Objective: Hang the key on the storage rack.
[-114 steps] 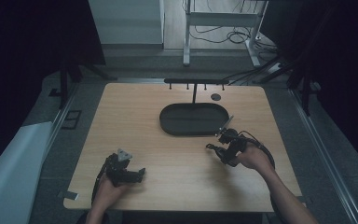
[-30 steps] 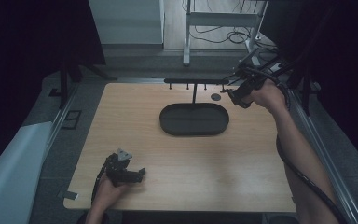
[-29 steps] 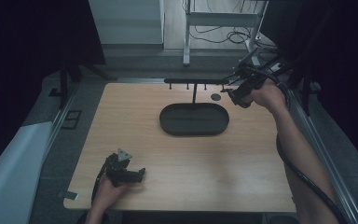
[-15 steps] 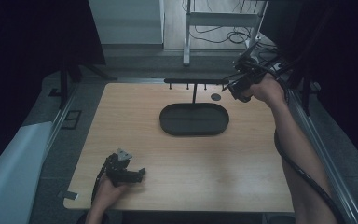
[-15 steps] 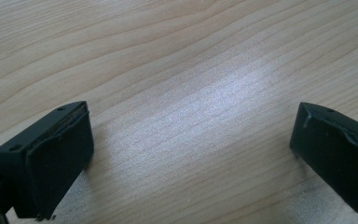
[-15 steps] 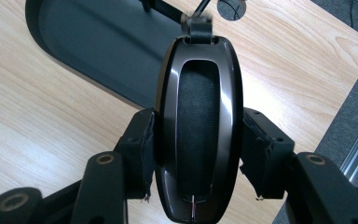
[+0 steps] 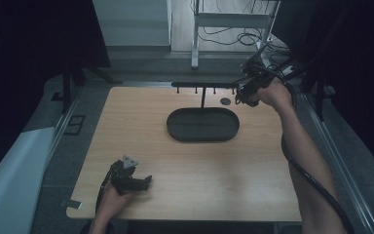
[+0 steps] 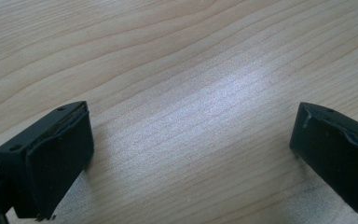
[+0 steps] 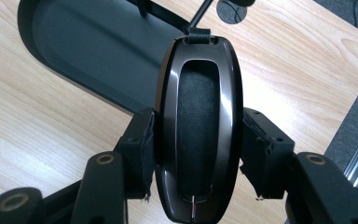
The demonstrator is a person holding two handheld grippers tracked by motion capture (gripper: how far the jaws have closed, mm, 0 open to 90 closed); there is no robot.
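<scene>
Fingers [image 9: 265, 158] of the right gripper [image 9: 198, 161] press from both sides on a glossy dark oval key fob [image 9: 198, 121] with a matte leather-like inset down its middle, holding it lengthwise between them with its strap loop end pointing away from the camera. In the high view this right gripper [image 7: 247, 92] is held up at about one o'clock on the worktop [image 7: 141, 126], close to the right end of a thin black hook rack [image 7: 203, 85] that stands on a post behind the tray [image 7: 175, 127]. That tray is a shallow black oval dish lying just past the middle of the worktop, toward twelve o'clock, and in the right gripper view its dark floor [image 9: 88, 46] spreads beyond and to the left of the fob. A small round dark disc [image 7: 225, 101] sits on the wood between the rack post and the right gripper. The left gripper [image 7: 129, 179] rests low at about seven o'clock near the front edge, in the person's left hand [image 7: 108, 197]. Its fingers [image 8: 51, 158] stand wide apart with nothing between them, just bare pale wood grain [image 8: 205, 70].
</scene>
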